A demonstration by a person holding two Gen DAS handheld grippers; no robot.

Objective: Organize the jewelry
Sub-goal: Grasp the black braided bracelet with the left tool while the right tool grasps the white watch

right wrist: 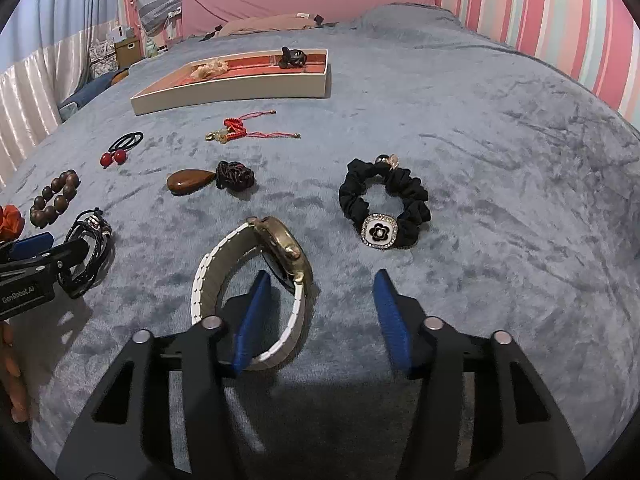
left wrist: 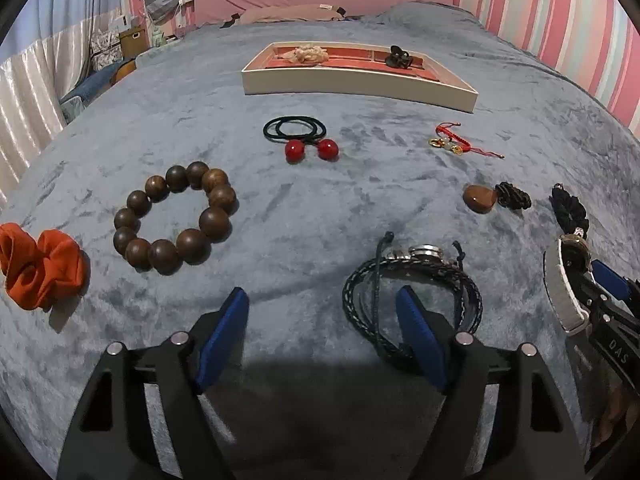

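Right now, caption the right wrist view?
Blue fingers straddle a white-strapped watch on a blue blanket.

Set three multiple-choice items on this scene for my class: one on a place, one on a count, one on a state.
1. Where does the black scrunchie lie?
A. in the tray
B. on the bead bracelet
C. on the blanket, right of the watch

2. How many red balls are on the hair ties?
A. one
B. two
C. four

3. How do the fingers of the right gripper stand?
A. apart, one inside the watch band's loop
B. shut on the scrunchie
C. shut with nothing between them

Answers:
1 C: in the right wrist view it rests on the blanket beside the watch.
2 B: two balls sit side by side below the ties.
3 A: a wide gap shows, and the band loops around one finger.
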